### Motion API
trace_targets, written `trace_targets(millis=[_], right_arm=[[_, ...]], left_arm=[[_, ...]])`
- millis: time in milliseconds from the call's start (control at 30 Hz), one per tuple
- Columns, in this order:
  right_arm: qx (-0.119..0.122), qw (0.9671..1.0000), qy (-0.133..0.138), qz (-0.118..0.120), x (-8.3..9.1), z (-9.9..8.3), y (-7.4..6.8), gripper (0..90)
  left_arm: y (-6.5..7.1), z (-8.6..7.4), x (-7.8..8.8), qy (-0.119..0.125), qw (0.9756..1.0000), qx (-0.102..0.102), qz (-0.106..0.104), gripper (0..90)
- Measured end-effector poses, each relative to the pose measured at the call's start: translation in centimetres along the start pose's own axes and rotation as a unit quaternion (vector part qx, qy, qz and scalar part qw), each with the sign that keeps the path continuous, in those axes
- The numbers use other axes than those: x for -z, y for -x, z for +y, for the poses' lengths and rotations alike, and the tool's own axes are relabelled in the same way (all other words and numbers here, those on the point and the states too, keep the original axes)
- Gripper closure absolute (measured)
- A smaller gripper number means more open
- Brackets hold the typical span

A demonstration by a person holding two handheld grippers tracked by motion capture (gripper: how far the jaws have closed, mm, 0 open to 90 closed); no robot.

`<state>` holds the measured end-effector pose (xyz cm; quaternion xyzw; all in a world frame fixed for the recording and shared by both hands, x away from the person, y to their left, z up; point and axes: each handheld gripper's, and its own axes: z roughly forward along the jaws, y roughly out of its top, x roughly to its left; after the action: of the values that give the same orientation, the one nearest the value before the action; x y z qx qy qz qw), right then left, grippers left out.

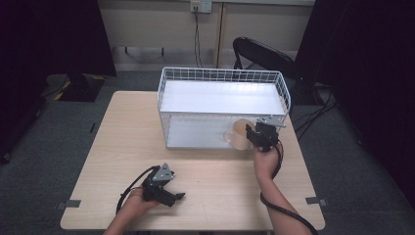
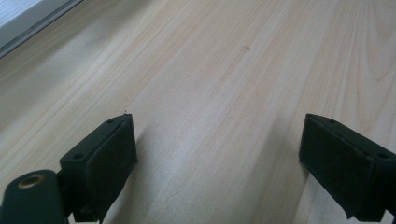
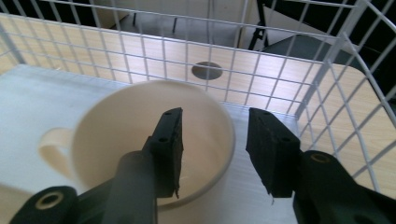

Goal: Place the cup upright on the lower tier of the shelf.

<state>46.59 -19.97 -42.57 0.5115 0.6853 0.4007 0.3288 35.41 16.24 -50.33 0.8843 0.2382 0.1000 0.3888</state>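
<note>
High view: a cream mug (image 1: 238, 134) stands on the lower shelf of the white wire rack (image 1: 221, 77), right of centre — the right claw (image 1: 255, 135) is at its rim. The left claw (image 1: 177, 197) rests on the wooden surface (image 1: 107, 147), lower left.

Left gripper view: jaws spread over bare wood.

Right gripper view: jaws parted astride the mug's rim — one inside, one outside, not pinching. No writing is readable.

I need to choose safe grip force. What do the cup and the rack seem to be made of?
The cup looks like glazed ceramic: cream, smooth, thick rim, soft sheen; matte plastic is possible. The rack seems to be white coated metal wire, a thin welded grid, with flat white shelves whose material I cannot tell.
</note>
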Motion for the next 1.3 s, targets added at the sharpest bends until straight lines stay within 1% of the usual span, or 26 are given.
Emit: trace_targets(millis=[33, 67, 100, 133, 167, 267, 300, 333, 367, 433, 467, 500, 567, 733, 833, 867, 967, 1067, 1133, 1300], right_arm=[[0.0, 1.0, 0.0, 0.0, 0.0, 0.0, 0.0, 53.9], [-0.002, 1.0, 0.003, 0.006, 0.2, 0.1, 0.0, 52.1], [-0.008, 0.9998, 0.001, 0.016, 0.3, 0.2, 0.1, 49.3], [-0.018, 0.9994, -0.003, 0.03, 0.5, 0.4, 0.2, 44.6], [-0.018, 0.9994, -0.003, 0.03, 0.5, 0.4, 0.2, 44.6], [-0.016, 0.9989, -0.001, 0.044, 0.8, 0.4, 0.3, 40.2], [-0.023, 0.9981, -0.004, 0.057, 0.8, 0.4, 0.4, 35.3], [-0.023, 0.9981, -0.004, 0.057, 0.8, 0.4, 0.4, 35.3], [-0.025, 0.9978, -0.004, 0.062, 0.9, 0.4, 0.4, 34.5], [-0.026, 0.9973, -0.008, 0.068, 0.9, 0.4, 0.5, 27.9], [-0.028, 0.9967, -0.01, 0.075, 1.0, 0.4, 0.4, 26.8], [-0.028, 0.9967, -0.01, 0.075, 1.0, 0.4, 0.4, 26.8], [-0.025, 0.9968, -0.002, 0.075, 1.1, 0.4, 0.4, 23.8], [-0.022, 0.9956, -0.004, 0.091, 1.5, 0.5, -0.1, 20.6], [-0.02, 0.9952, -0.003, 0.096, 1.6, 0.4, -0.2, 20.0], [-0.016, 0.9955, -0.007, 0.094, 1.6, 0.3, -0.3, 18.7], [-0.015, 0.9954, -0.01, 0.094, 1.7, 0.2, -0.3, 18.7], [-0.013, 0.9961, -0.012, 0.087, 1.5, -0.1, -0.2, 17.8], [-0.015, 0.9959, -0.015, 0.088, 1.5, -0.2, -0.2, 17.9], [-0.01, 0.996, -0.02, 0.087, 1.2, -0.7, -0.3, 17.9]], left_arm=[[0.0, 0.0, 0.0, 0.0, 1.0, 0.0, 0.0, 10.7], [0.0, 0.0, 0.0, 0.0, 1.0, 0.0, 0.0, 10.7], [0.0, 0.0, 0.0, 0.0, 1.0, 0.0, 0.0, 10.7], [0.0, 0.0, 0.0, 0.0, 1.0, 0.0, 0.0, 10.7], [0.0, 0.0, 0.0, 0.0, 1.0, 0.0, 0.0, 10.7], [0.0, 0.0, 0.0, 0.0, 1.0, 0.0, 0.0, 10.7], [0.0, 0.0, 0.0, 0.0, 1.0, 0.0, 0.0, 10.7], [0.0, 0.0, 0.0, 0.0, 1.0, 0.0, 0.0, 10.7], [0.0, 0.0, 0.0, 0.0, 1.0, 0.0, 0.0, 10.7], [0.0, 0.0, 0.0, 0.0, 1.0, 0.0, 0.0, 10.7], [0.0, 0.0, 0.0, 0.0, 1.0, 0.0, 0.0, 10.7], [0.0, 0.0, 0.0, 0.0, 1.0, 0.0, 0.0, 10.7], [0.0, 0.0, 0.0, 0.0, 1.0, 0.0, 0.0, 10.7], [0.0, 0.0, 0.0, 0.0, 1.0, 0.001, 0.0, 10.7], [0.0, 0.0, 0.0, 0.0, 1.0, 0.001, 0.001, 10.7], [0.0, 0.0, 0.0, 0.0, 1.0, 0.001, 0.001, 10.7], [0.0, 0.0, 0.0, 0.0, 1.0, 0.001, 0.001, 10.7], [0.0, 0.0, 0.0, 0.0, 1.0, 0.001, 0.0, 10.7], [0.0, 0.0, 0.0, 0.0, 1.0, 0.001, 0.001, 10.7], [0.0, 0.0, 0.0, 0.0, 1.0, 0.001, 0.001, 10.7]])
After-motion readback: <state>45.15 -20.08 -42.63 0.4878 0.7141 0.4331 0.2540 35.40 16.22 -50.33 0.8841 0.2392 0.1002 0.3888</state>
